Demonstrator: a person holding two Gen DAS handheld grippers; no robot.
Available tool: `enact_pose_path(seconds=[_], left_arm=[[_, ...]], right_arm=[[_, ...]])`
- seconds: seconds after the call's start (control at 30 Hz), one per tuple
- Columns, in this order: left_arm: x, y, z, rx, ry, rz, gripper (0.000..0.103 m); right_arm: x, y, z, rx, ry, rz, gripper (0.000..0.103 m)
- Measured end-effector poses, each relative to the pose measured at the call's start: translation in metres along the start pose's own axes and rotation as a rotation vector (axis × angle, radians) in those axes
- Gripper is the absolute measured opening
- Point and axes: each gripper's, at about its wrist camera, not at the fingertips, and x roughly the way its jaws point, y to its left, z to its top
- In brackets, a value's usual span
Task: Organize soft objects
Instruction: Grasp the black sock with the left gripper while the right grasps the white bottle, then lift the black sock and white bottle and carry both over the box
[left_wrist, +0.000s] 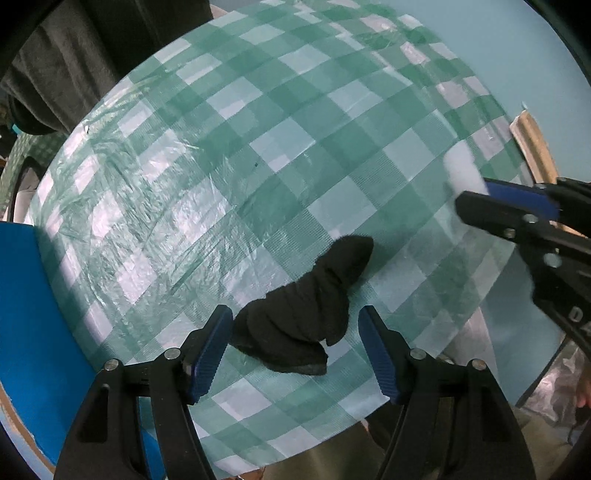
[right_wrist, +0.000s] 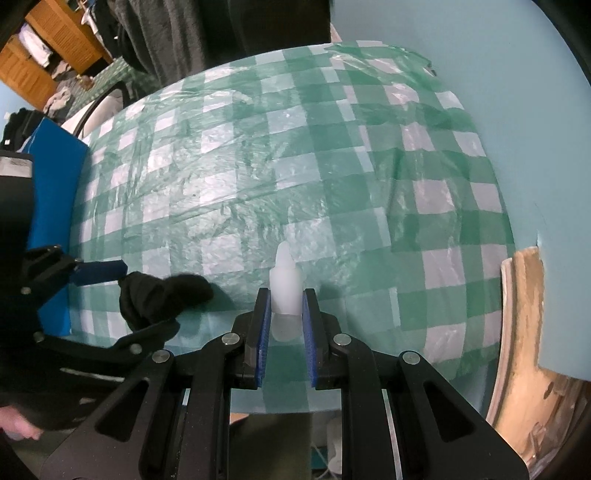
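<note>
Sock (left_wrist: 295, 314), black and crumpled, lies on the checked table (left_wrist: 221, 147) between the spread fingers of the left claw (left_wrist: 295, 350), its long axis running toward one o'clock. Right claw (right_wrist: 284, 321), seen from its own camera, is clenched on a white soft piece (right_wrist: 283, 288); the sock sits at nine o'clock.

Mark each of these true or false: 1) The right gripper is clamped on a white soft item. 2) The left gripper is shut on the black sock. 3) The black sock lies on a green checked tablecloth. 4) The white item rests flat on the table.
1) True: the right gripper is shut on the white soft item.
2) False: the left gripper is open, its fingers either side of the black sock.
3) True: it lies on the checked tablecloth.
4) False: it is held in the right gripper.
</note>
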Motion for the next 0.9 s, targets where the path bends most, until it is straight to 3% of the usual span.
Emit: enact_pose_path(seconds=[0.23,0.3,0.5,0.9], left_arm=[[0.008,-0.006,0.003,-0.024,-0.003,-0.001,0.070],[0.009,-0.007,0.003,-0.025,-0.006,-0.002,0.057],[0.005,-0.008,0.003,-0.030,-0.009,-0.005,0.042],[-0.040,0.024,-0.005,-0.089,-0.075,0.039,0.039]], right_arm=[[-0.004,-0.004,-0.005,-0.007,0.000,0.004,0.015],[-0.004,-0.003,-0.004,-0.015,-0.001,0.007,0.015],[-0.007,-0.002,-0.003,-0.032,-0.007,0.013,0.015],[-0.015,0.012,0.012,-0.084,-0.033,0.022,0.015]])
